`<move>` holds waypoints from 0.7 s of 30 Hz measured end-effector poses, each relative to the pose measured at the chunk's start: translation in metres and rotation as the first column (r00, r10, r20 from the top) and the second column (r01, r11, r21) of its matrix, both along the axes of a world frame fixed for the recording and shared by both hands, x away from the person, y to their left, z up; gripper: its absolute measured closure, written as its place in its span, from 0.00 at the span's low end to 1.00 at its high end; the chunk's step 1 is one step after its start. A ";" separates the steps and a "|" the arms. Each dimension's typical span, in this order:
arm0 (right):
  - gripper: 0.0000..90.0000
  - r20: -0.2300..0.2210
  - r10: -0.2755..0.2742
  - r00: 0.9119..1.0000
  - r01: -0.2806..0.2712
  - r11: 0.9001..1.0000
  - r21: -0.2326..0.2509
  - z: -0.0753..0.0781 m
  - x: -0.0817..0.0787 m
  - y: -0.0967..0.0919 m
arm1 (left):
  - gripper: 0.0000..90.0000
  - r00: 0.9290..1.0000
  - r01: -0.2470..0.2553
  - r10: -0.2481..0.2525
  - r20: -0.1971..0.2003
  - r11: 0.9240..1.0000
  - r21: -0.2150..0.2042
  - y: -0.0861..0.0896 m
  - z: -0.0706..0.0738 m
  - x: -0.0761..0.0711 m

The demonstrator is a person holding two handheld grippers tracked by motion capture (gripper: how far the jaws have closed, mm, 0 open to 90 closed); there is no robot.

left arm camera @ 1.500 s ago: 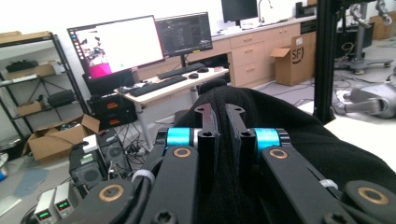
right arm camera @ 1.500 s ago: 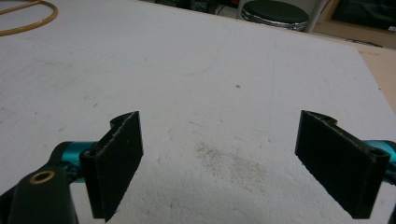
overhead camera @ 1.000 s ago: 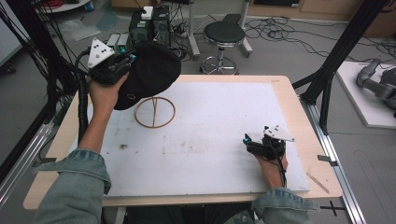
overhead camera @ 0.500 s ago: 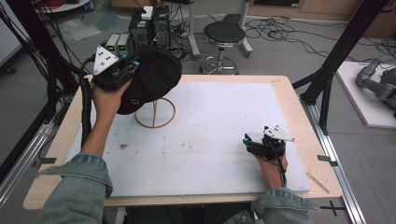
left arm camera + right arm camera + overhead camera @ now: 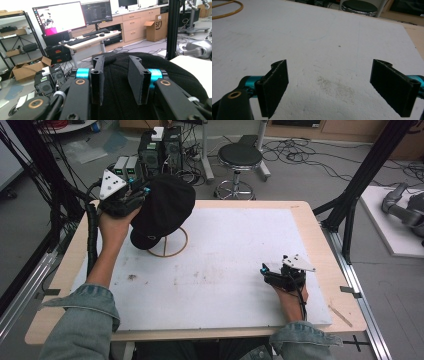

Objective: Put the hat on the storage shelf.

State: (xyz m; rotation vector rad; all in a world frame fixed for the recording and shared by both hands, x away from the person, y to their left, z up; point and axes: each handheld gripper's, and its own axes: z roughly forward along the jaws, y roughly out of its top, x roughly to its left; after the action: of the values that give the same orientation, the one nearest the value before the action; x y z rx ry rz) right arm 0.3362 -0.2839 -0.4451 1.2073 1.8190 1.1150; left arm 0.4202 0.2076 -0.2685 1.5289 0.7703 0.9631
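The left gripper (image 5: 131,199) pinches a black hat (image 5: 162,210) up in the air — just above a wooden ring (image 5: 168,245). The right gripper (image 5: 274,272) rests wide open on the white table (image 5: 240,250).

Hat: black soft fabric cap (image 5: 162,210), crown up, pinched between the left gripper (image 5: 117,82)'s jaws.
Stand: thin wooden ring stand (image 5: 169,251), under the cap, well apart from the right gripper (image 5: 337,90)'s wide-spread jaws.
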 end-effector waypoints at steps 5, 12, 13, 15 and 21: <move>0.17 0.000 0.000 1.000 0.000 1.000 0.002 0.000 0.000 -0.001 | 0.67 1.000 0.000 0.000 0.006 1.000 -0.017 0.007 0.001 -0.009; 0.17 -0.001 -0.006 1.000 0.006 1.000 0.007 0.000 -0.001 -0.001 | 0.64 1.000 -0.020 0.020 0.001 0.999 -0.036 0.020 -0.006 -0.026; 0.17 -0.001 -0.006 1.000 0.006 1.000 0.007 0.000 -0.001 -0.001 | 0.64 1.000 -0.024 0.024 0.000 0.999 -0.033 0.022 -0.007 -0.028; 0.17 0.000 -0.004 1.000 0.004 1.000 0.007 0.000 0.000 -0.001 | 0.61 1.000 -0.030 0.030 -0.009 0.999 -0.025 0.025 -0.010 -0.033; 0.17 0.003 -0.004 1.000 0.004 1.000 0.006 0.000 0.000 -0.001 | 0.58 0.999 -0.044 0.044 -0.011 0.998 -0.036 0.035 -0.022 -0.052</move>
State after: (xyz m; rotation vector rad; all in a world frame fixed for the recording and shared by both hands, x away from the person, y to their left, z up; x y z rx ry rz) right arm 0.3358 -0.2845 -0.4448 1.2111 1.8112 1.1210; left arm 0.3687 0.2428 -0.2908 1.4921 0.8276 0.9696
